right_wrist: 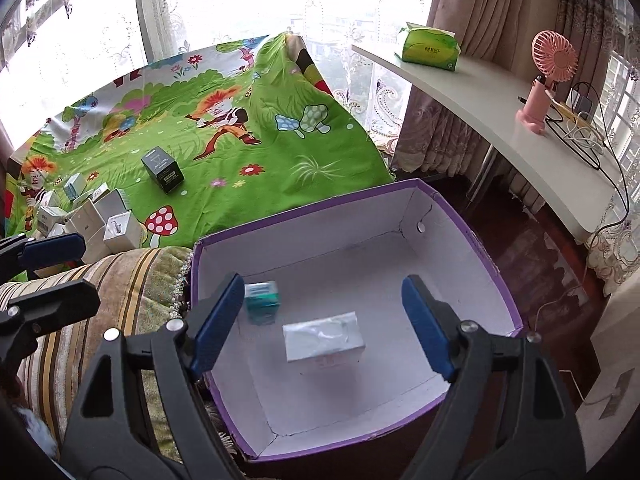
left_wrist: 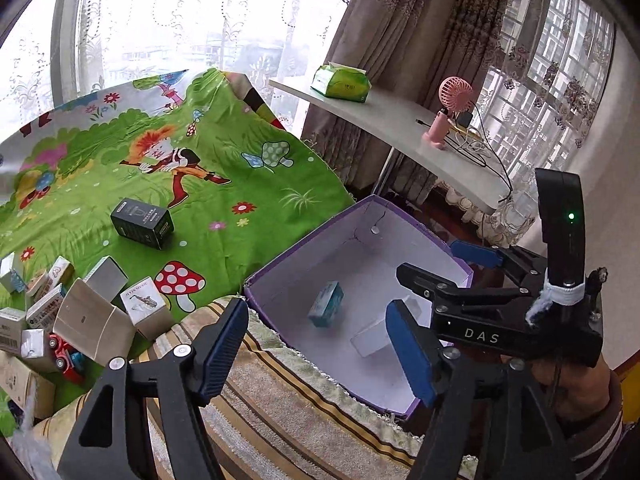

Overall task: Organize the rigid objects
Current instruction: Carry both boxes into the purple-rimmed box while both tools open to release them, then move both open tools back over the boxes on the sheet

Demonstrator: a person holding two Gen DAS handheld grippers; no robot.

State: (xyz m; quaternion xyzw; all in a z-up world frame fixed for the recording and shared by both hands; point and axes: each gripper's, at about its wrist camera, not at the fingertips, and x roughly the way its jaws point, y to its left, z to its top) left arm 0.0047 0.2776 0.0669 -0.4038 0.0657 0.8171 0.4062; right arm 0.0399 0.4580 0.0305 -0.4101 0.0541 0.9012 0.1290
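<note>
Purple cardboard with a white lining makes up the open storage box (right_wrist: pixel 496 264), and both claws hang over it. The right claw (right_wrist: pixel 320 320) is spread wide and pinching nothing; below it a white rectangular carton (right_wrist: pixel 324 340) and a small teal carton (right_wrist: pixel 262 298) lie on the box floor. The left claw (left_wrist: pixel 316 352) is spread and empty too. This looks like a drop-off just finished. Next, I reckon, comes a reach left of the box to the heap of small white cartons (left_wrist: pixel 60 312), or to the black carton (left_wrist: pixel 142 222) beyond the box on the green cartoon-print sheet (left_wrist: pixel 248 168).
</note>
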